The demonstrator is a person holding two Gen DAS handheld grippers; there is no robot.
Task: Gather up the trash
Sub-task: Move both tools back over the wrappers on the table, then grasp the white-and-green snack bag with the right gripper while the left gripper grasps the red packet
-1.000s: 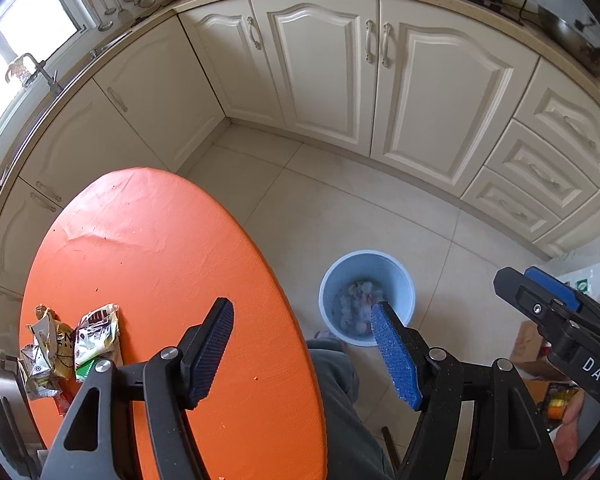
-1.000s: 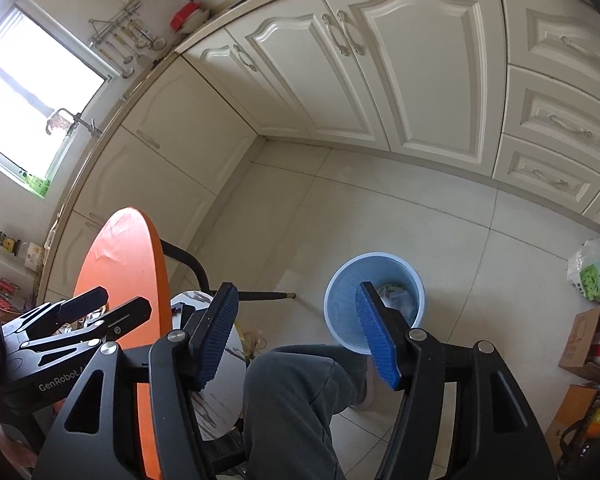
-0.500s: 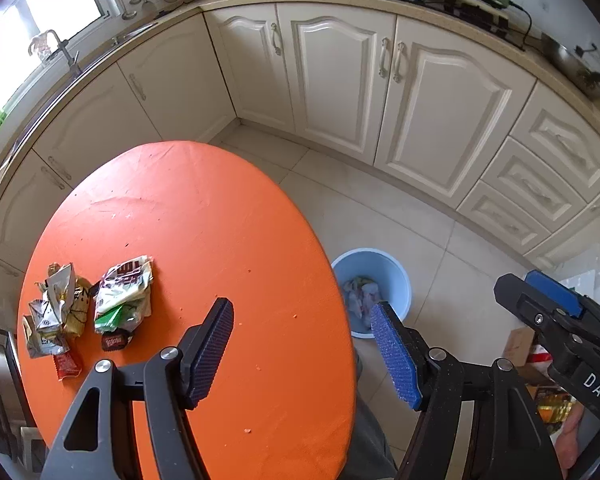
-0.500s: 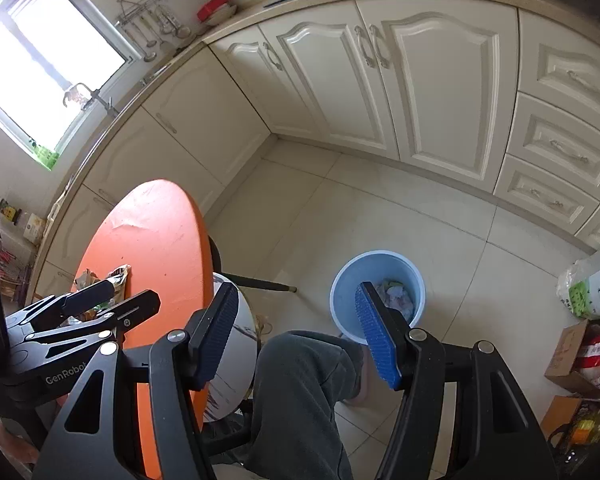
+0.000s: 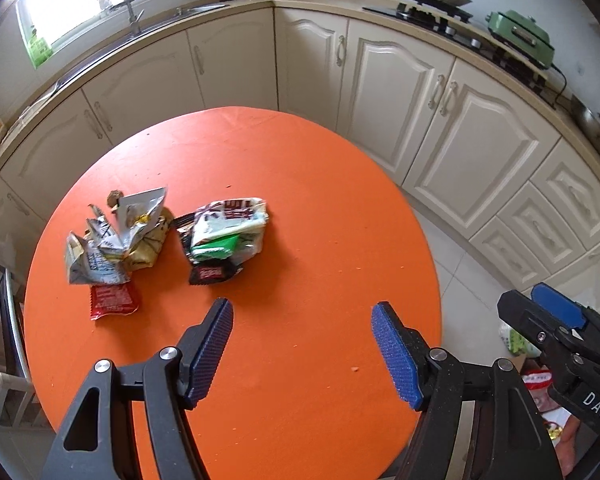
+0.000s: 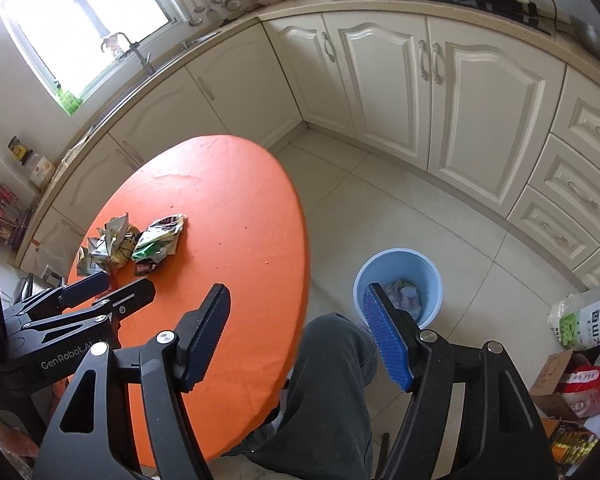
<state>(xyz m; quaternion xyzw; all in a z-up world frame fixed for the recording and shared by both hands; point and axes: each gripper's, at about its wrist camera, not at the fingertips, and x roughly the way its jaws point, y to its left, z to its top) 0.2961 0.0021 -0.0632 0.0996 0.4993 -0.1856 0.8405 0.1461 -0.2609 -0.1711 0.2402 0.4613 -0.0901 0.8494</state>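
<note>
Several crumpled snack wrappers lie on the round orange table (image 5: 320, 208): a silver and yellow heap (image 5: 116, 240), a red sachet (image 5: 112, 299), and a white, green and dark bundle (image 5: 226, 234). My left gripper (image 5: 302, 320) hovers open over the table, below and right of the bundle, nothing between its fingers. My right gripper (image 6: 296, 308) hangs over the table's right edge with its jaws opening and empty. A blue bin (image 6: 398, 276) with crumpled trash inside stands on the floor behind the right fingertip. The wrappers (image 6: 140, 246) also show at left in the right wrist view.
Cream kitchen cabinets (image 6: 440, 100) curve around the room, with a sink under a window (image 5: 96, 0) and a stove (image 5: 432, 4) on the counter. A person's grey-trousered leg (image 6: 328, 392) sits beside the table. Bags and a cardboard box (image 6: 580, 368) crowd the floor at right.
Both grippers swung left from over the bin toward the table, so the wrappers now sit closer to centre. The right gripper's jaws stand wider than before.
</note>
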